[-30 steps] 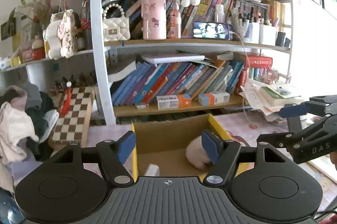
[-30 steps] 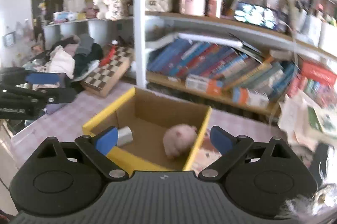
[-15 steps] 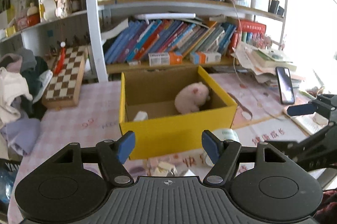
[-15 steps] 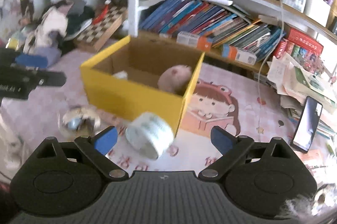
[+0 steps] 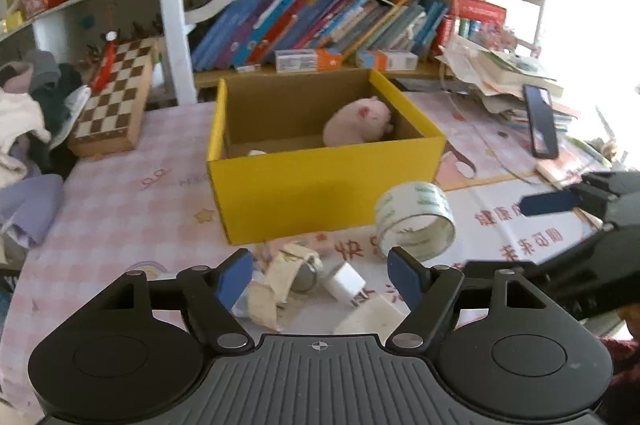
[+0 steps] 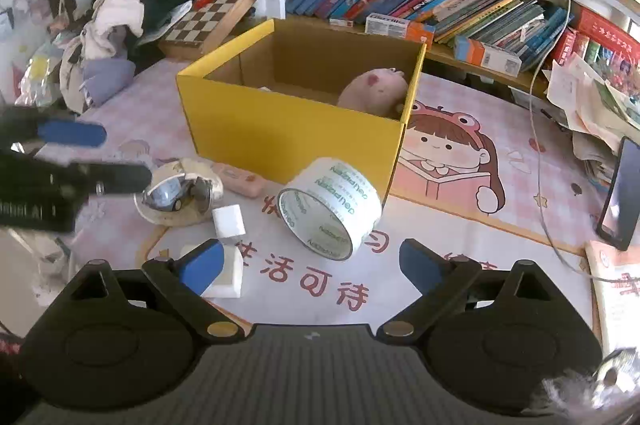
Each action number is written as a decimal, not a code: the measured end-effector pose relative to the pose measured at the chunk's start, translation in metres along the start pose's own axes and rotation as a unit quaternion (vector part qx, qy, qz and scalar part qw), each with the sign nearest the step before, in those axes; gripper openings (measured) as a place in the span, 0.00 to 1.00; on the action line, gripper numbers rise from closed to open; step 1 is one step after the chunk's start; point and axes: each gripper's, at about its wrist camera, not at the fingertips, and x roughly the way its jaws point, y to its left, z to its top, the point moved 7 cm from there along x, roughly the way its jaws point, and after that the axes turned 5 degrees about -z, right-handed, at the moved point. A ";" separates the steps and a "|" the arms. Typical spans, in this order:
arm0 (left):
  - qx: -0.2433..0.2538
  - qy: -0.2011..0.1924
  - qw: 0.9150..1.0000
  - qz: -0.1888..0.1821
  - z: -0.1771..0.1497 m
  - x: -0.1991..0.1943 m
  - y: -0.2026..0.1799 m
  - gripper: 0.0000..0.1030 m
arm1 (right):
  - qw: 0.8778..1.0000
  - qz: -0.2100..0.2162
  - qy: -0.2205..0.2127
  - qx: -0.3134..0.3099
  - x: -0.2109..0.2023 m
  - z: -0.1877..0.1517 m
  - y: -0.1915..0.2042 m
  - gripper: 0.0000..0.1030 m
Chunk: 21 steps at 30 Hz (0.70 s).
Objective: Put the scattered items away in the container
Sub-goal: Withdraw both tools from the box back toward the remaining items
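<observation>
Fingers of both grippers stand spread wide and hold nothing: the right gripper (image 6: 310, 259) hovers low over the table (image 6: 480, 225), the left gripper (image 5: 320, 275) likewise. A tape roll (image 6: 330, 207) lies just beyond the right fingers, tipped on its side against the near right corner of the yellow box (image 6: 288, 129), its open hole facing near-left; it sits nearer the right gripper. Left of it lie a white charger (image 6: 228, 221), a white block (image 6: 226, 273), a pink eraser-like piece (image 6: 240, 181) and a toy in cloth wrapping (image 6: 176, 195), closer to the left gripper. Inside the box a pink plush (image 6: 376, 89) rests at the far right, so the tidying looks partly done.
</observation>
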 end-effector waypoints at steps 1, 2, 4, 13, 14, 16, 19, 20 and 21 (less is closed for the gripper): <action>0.004 0.000 1.000 -0.001 -0.001 0.001 -0.001 0.74 | 1.000 0.000 -0.001 0.001 0.000 0.000 0.000 0.92; 0.006 0.003 1.000 -0.001 -0.002 0.002 -0.002 0.74 | 1.000 0.002 0.002 0.001 0.001 -0.001 0.000 0.92; 0.005 0.012 1.000 0.000 -0.005 0.008 0.000 0.74 | 1.000 0.005 0.007 0.000 0.004 -0.002 0.002 0.92; -0.029 0.062 0.998 -0.002 -0.029 0.026 0.013 0.74 | 0.999 0.011 0.045 0.013 0.023 -0.017 -0.003 0.87; -0.032 0.066 0.997 -0.002 -0.032 0.027 0.014 0.74 | 0.999 0.011 0.049 0.015 0.024 -0.019 -0.004 0.85; -0.035 0.071 0.997 -0.004 -0.036 0.027 0.014 0.74 | 0.998 0.021 0.055 0.012 0.027 -0.022 0.000 0.78; -0.035 0.076 0.996 -0.008 -0.042 0.026 0.014 0.74 | 0.998 0.035 0.061 0.000 0.028 -0.024 0.009 0.74; -0.035 0.077 0.996 -0.010 -0.044 0.026 0.014 0.74 | 0.997 0.041 0.063 -0.005 0.028 -0.025 0.012 0.73; -0.034 0.079 0.996 -0.012 -0.046 0.026 0.013 0.74 | 0.997 0.044 0.065 -0.008 0.029 -0.026 0.015 0.73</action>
